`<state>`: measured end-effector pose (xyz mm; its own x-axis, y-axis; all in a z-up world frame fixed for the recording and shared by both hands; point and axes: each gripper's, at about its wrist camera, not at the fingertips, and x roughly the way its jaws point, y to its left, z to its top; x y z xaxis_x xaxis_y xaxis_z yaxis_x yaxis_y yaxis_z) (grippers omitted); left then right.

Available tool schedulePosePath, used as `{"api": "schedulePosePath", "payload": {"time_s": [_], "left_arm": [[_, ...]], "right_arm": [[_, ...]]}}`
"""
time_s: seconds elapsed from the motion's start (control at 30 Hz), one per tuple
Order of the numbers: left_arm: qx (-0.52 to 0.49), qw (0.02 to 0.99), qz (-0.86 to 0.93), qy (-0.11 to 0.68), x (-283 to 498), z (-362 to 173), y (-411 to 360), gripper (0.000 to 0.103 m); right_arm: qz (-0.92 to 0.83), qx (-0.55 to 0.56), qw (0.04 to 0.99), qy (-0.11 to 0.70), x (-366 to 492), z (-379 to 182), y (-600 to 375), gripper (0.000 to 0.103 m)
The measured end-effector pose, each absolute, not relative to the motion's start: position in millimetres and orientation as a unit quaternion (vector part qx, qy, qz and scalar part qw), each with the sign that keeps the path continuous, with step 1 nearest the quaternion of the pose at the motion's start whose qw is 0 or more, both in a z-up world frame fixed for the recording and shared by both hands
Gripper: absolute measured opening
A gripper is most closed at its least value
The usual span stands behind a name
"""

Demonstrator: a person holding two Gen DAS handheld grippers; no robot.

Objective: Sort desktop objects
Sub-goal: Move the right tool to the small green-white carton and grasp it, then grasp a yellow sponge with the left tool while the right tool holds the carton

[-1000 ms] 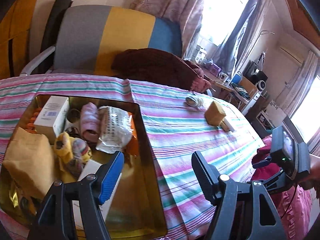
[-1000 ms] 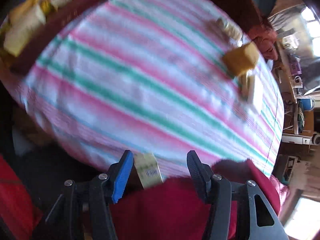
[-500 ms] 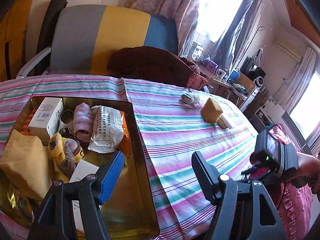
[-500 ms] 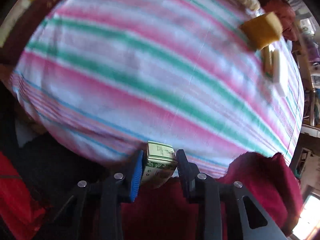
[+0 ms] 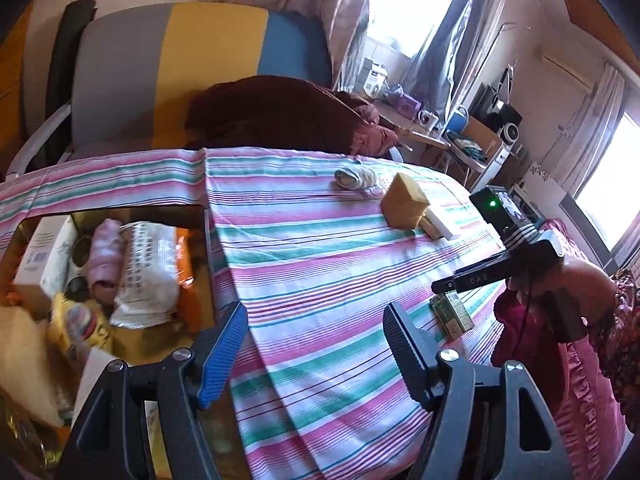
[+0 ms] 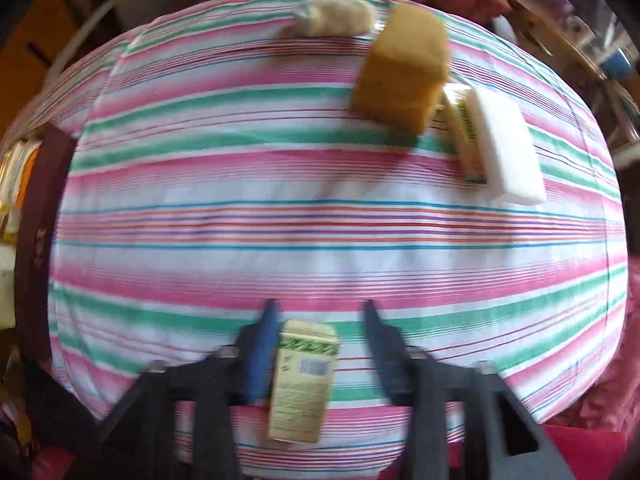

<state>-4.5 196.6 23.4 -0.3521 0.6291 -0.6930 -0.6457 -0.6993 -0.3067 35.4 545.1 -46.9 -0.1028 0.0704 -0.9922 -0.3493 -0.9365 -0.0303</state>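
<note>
While sorting proceeds: small green-and-cream cardboard box lies on striped tablecloth, near edge.
Right gripper: jaws spread, straddling box, gripping nothing.
Left gripper: wide open, empty, beside gold tray.
Risk: off-centre closure may push box overboard.

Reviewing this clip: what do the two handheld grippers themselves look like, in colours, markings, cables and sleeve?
Both are black plastic with silver screws. The left gripper has one blue-padded finger and one ribbed black one. The right gripper, seen from the left camera, carries a screen with a green light, white lettering, a thin dark cable, and a magenta frilled sleeve behind.
</note>
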Motion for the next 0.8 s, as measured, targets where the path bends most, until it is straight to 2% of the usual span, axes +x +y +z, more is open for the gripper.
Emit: {"api": "schedulePosePath", "payload": {"time_s": [0.13, 0.2, 0.23, 0.27, 0.33, 0.43, 0.5, 0.63, 0.8], "left_arm": [[-0.421, 0.394, 0.817, 0.025, -11.8, 21.2, 218.9, 0.071], [-0.427, 0.399, 0.811, 0.025, -18.5, 19.7, 234.8, 0.071], [-0.433, 0.402, 0.806, 0.023, -23.7, 18.8, 246.6, 0.071], [-0.436, 0.404, 0.803, 0.022, -27.2, 18.0, 256.6, 0.071], [-0.437, 0.41, 0.8, 0.03, -34.2, 18.7, 281.6, 0.071], [-0.436, 0.423, 0.793, 0.045, -41.8, 18.1, 318.2, 0.071], [-0.442, 0.43, 0.786, 0.051, -46.8, 15.4, 341.6, 0.071], [-0.461, 0.437, 0.77, 0.055, -56.8, 7.3, 395.4, 0.076], [-0.478, 0.431, 0.76, 0.088, -66.6, -6.7, 461.6, 0.077]], "right_arm": [[0.714, -0.684, 0.113, 0.101, 54.4, -49.0, 546.2, 0.072], [0.715, -0.684, 0.097, 0.106, 60.2, -46.8, 543.3, 0.064], [0.717, -0.684, 0.087, 0.102, 59.9, -47.1, 541.2, 0.051], [0.713, -0.69, 0.076, 0.101, 59.3, -51.1, 539.7, 0.034], [0.709, -0.695, 0.071, 0.098, 57.4, -55.2, 538.8, 0.03], [0.724, -0.676, 0.069, 0.118, 56.0, -46.8, 554.6, 0.03], [0.738, -0.65, 0.086, 0.161, 59.4, -37.2, 580.2, 0.03], [0.757, -0.577, 0.146, 0.269, 79.1, -21.0, 644.5, 0.03], [0.748, -0.478, 0.185, 0.422, 117.3, -18.7, 710.3, 0.03]]}}
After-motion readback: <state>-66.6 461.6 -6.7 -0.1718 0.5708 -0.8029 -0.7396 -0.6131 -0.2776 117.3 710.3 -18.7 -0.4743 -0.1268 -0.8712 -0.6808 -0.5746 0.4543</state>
